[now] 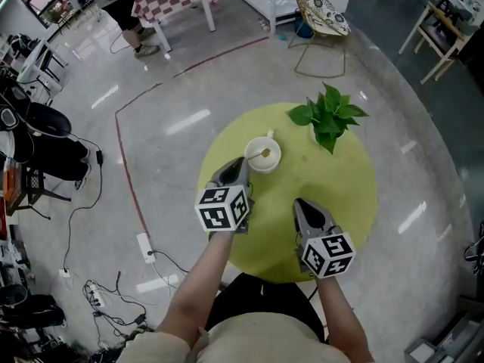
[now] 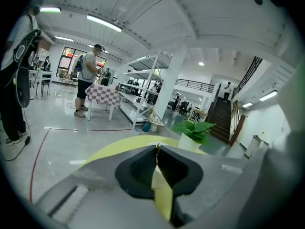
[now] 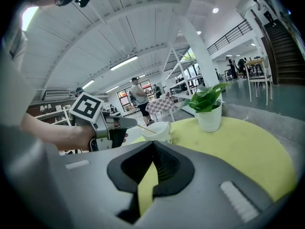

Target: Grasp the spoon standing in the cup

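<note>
since both tools are shut tight on nothing, the left gripper [image 1: 240,162], its tips just beside the cup [image 1: 277,161], would need to spread its jaws, then close gently on the handle of the spoon [image 1: 264,154] leaning inside without tipping the cup. the right gripper [image 1: 299,203] sits nearer the person on the yellow table [image 1: 348,195]. beyond, a potted plant [image 1: 327,116] stands clear of the approach; farther off, a wire chair [image 1: 321,12].

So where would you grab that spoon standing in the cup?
I'd grip the spoon by its thin handle above the cup, coming from the left claw: the handle leans out that way, and the bowl is down inside.
</note>
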{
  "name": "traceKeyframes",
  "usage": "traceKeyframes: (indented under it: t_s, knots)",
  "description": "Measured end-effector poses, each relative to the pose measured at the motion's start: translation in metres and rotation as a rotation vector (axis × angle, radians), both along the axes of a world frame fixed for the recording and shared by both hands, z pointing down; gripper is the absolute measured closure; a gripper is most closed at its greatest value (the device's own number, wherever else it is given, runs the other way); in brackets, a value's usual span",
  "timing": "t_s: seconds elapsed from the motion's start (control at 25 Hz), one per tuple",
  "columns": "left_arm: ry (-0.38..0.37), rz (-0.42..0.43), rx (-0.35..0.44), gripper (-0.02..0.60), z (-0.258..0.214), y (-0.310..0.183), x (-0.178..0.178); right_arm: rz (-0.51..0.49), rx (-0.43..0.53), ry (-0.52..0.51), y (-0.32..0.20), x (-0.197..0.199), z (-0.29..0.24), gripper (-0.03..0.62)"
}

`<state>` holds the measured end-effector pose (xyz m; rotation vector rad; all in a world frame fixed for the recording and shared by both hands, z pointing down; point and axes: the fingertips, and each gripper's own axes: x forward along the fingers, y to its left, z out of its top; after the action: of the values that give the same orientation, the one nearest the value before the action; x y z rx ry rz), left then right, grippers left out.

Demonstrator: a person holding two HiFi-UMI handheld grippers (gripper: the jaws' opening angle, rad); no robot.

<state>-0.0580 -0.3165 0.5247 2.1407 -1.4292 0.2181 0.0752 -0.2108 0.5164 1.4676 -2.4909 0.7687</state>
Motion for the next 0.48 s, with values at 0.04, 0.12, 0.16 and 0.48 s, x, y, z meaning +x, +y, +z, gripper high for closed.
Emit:
traceKeyframes:
  t_s: [0.04, 0.12, 0.16, 0.48]
  knots:
    - [0.000, -0.003, 0.007, 0.574, -0.003, 0.002, -0.001, -0.001, 0.003, 0.001, 0.001, 0.000, -0.001, 0.592]
    - [0.002, -0.011, 0.021, 0.574, -0.008, 0.004, -0.004, -0.003, 0.010, 0.002, 0.003, -0.001, -0.003, 0.592]
    - [0.005, -0.014, 0.026, 0.574, -0.011, 0.006, -0.005, -0.004, 0.013, 0.002, 0.004, -0.001, -0.004, 0.592]
    - [0.040, -0.010, 0.064, 0.574, -0.032, 0.026, -0.012, -0.003, 0.037, 0.009, 0.014, -0.003, -0.010, 0.592]
